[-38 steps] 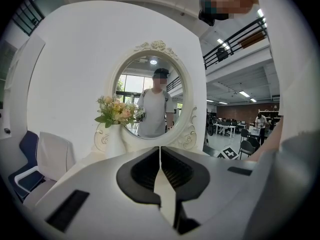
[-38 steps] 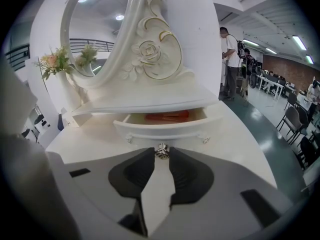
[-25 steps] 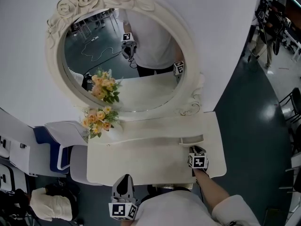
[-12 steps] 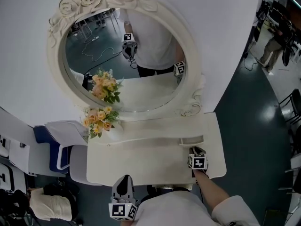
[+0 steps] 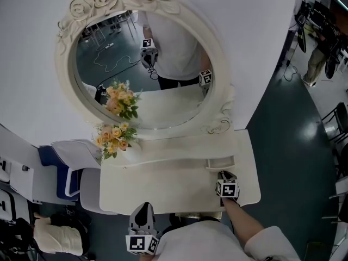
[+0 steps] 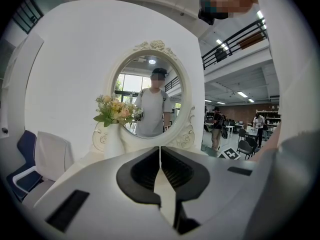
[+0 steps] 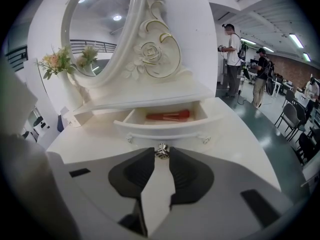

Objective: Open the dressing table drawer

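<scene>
Very little has changed over the last second. My right tongs [image 7: 161, 155] sit where they were, tipped downward, with the jaws drawn in on the small metal knob [image 7: 161, 150] of the drawer [image 7: 165, 127]. They are narrowed to the knob's width, not fully together. The drawer is straight ahead of these tongs and just past their tips. It stands out from under the mirror shelf by the same amount as a second ago, in the head view as well. It is open far enough that a long red thing [image 7: 168, 116] shows lying across its floor, beyond the tips.

My left tongs [image 6: 160, 154] have not stirred either. Their jaws are together with nothing between them, and they are held level at the near edge of the counter [image 5: 163, 186], well off to the left of the right tongs. The mirror [image 6: 150, 96] and the flowers [image 6: 116, 110] are far ahead of them.

I judge that the pull has come to rest and the drawer is open. What seems left is to let go of the knob, or to draw it a little further toward me if it should be wider.
</scene>
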The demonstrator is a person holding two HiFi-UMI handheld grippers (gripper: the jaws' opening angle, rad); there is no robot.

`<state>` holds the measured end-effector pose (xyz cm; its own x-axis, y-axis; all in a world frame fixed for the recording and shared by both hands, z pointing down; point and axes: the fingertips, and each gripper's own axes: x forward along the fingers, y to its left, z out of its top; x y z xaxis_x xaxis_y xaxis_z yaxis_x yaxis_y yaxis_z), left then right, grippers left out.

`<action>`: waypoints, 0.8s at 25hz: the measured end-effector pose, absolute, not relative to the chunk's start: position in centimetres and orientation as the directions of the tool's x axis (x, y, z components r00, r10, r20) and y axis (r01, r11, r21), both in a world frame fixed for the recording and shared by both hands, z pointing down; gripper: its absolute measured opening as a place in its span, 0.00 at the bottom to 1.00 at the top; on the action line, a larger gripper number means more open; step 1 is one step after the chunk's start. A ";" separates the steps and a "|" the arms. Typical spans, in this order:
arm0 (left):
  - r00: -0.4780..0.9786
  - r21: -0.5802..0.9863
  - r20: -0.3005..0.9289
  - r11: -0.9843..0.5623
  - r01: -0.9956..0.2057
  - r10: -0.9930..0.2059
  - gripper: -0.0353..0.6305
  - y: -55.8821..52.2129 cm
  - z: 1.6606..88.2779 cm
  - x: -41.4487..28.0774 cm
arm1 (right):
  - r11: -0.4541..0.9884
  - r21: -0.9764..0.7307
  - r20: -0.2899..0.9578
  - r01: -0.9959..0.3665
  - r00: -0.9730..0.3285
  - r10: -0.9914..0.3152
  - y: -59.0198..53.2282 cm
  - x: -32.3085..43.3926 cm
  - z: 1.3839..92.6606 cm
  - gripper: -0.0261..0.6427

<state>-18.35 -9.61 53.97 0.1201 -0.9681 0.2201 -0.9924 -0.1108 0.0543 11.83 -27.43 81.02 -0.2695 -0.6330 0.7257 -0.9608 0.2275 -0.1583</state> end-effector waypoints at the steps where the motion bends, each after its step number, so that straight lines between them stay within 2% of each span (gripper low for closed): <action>1: 0.121 0.055 0.220 -0.112 -0.992 -0.968 0.09 -9.6 54.0 -18.3 | 0.226 -0.158 0.726 -0.961 -0.268 -0.633 -27.3 11.8 81.1 0.19; 20: 0.117 0.060 0.213 -0.106 -0.993 -0.970 0.09 -8.7 53.9 -18.8 | 0.225 -0.151 0.737 -0.963 -0.261 -0.623 -26.7 12.1 81.4 0.19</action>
